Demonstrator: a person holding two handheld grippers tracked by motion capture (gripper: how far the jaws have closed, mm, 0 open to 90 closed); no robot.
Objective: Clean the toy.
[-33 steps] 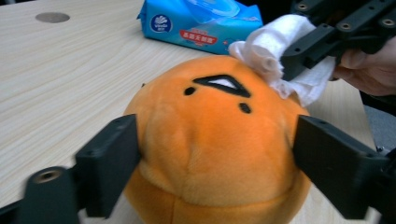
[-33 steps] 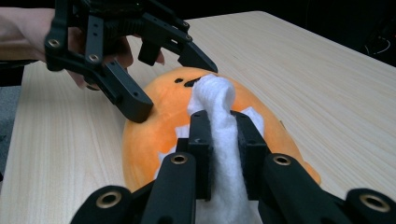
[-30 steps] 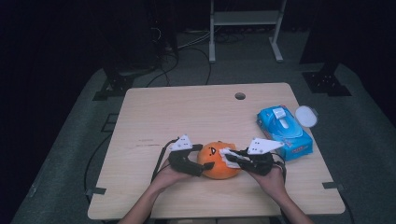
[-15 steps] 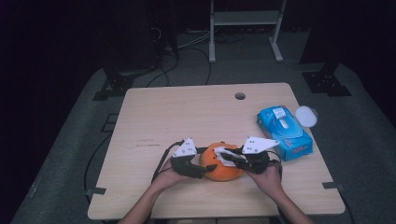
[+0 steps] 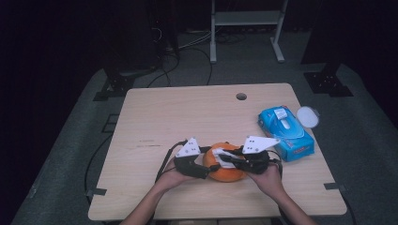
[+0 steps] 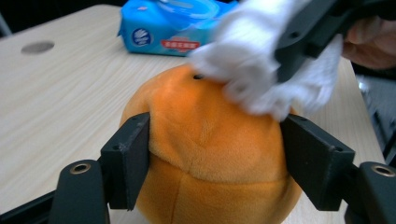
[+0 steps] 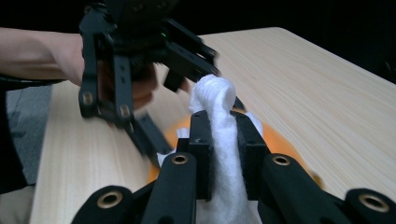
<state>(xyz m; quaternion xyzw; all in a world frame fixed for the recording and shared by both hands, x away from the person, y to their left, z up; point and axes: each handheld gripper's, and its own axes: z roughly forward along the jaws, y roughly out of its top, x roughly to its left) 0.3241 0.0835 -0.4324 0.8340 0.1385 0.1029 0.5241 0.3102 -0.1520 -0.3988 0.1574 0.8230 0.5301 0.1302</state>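
Note:
An orange plush ball (image 5: 226, 174) sits near the table's front edge. My left gripper (image 5: 208, 167) reaches it from the left. Its jaws have just been closing, and in the left gripper view both pads (image 6: 133, 154) press into the sides of the plush ball (image 6: 201, 116). From the right, my right gripper (image 5: 231, 160) is shut on a white wipe (image 5: 224, 156) lying on the ball's top. The right gripper view has that wipe (image 7: 217, 98) pinched upright in the right gripper (image 7: 224, 135), with the orange plush (image 7: 278, 140) beneath it.
A blue pack of wipes (image 5: 285, 132) lies at the right of the wooden table (image 5: 187, 117), close to my right hand. A white round lid (image 5: 307, 116) rests beside it at the table's edge. A cable hole (image 5: 241, 96) is at the far side.
The left gripper's jaws have closed onto the sides of the plush ball. The right gripper, with the wipe, has shifted slightly left over the top of the ball.

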